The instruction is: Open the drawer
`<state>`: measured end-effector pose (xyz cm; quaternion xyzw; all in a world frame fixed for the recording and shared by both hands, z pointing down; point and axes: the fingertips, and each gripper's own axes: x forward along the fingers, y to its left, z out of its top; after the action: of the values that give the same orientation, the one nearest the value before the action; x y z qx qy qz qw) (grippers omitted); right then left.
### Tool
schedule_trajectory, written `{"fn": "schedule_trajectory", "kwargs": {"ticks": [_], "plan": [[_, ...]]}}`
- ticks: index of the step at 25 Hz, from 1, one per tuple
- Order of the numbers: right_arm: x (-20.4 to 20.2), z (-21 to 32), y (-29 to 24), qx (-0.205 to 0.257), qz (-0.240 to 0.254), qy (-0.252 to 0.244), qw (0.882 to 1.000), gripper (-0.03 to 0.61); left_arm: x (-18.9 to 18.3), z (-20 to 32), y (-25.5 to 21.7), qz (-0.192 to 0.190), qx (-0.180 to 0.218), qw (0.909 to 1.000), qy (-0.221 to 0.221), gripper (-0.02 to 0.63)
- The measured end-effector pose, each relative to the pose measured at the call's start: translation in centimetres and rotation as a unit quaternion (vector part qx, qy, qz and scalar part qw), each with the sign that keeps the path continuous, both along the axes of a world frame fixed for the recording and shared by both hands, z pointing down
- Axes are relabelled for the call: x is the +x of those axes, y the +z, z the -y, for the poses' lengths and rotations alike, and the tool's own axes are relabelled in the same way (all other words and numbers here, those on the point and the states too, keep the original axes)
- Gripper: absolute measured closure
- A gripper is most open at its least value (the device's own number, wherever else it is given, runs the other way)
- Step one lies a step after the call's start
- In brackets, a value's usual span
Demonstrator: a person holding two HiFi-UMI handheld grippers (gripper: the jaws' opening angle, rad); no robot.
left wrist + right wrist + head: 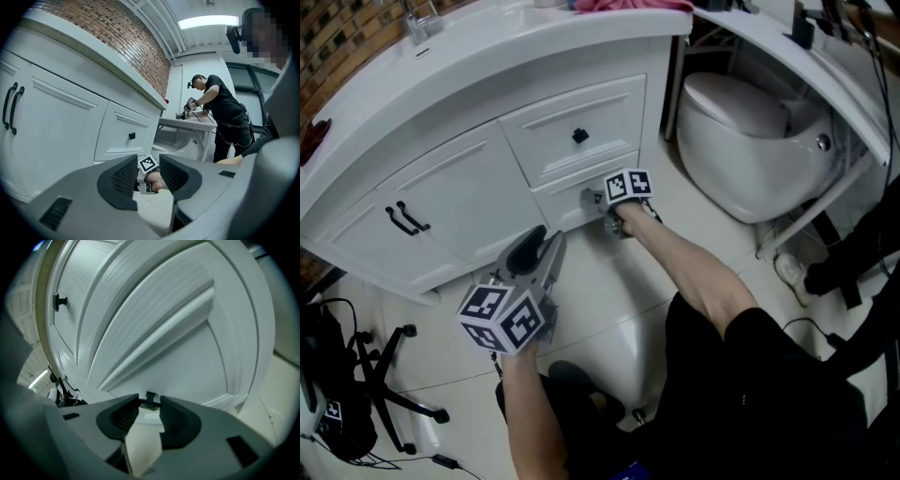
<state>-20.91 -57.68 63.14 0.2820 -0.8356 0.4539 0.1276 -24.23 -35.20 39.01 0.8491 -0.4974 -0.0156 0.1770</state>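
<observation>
Squarely ahead of the right gripper point(150, 405), the black knob point(150, 397) of the lower drawer point(567, 204) sits pinched between its jaws, so the pull should run straight back toward the person. The left gripper point(149, 172), jaws spread and empty, hangs well behind.

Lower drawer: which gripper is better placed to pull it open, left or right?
Right. The right gripper grips the knob of the lower drawer, so it likely needs only to pull back. The left gripper hangs away from the cabinet, jaws open and empty.
</observation>
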Motion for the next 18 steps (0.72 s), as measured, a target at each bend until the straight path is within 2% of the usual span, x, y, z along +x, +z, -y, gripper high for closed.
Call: {"fn": "schedule_trajectory", "kwargs": {"ticks": [9, 18], "plan": [[0.2, -0.4, 0.0, -0.004, 0.0, -0.009, 1.0, 0.42, 0.2, -0.1, -0.3, 0.001, 0.003, 1.0, 0.002, 0.465], [0.9, -2.6, 0.2, -0.007, -0.025, -0.036, 0.999, 0.42, 0.2, -0.7, -0.7, -0.003, 0.006, 1.0, -0.001, 0.465]]}}
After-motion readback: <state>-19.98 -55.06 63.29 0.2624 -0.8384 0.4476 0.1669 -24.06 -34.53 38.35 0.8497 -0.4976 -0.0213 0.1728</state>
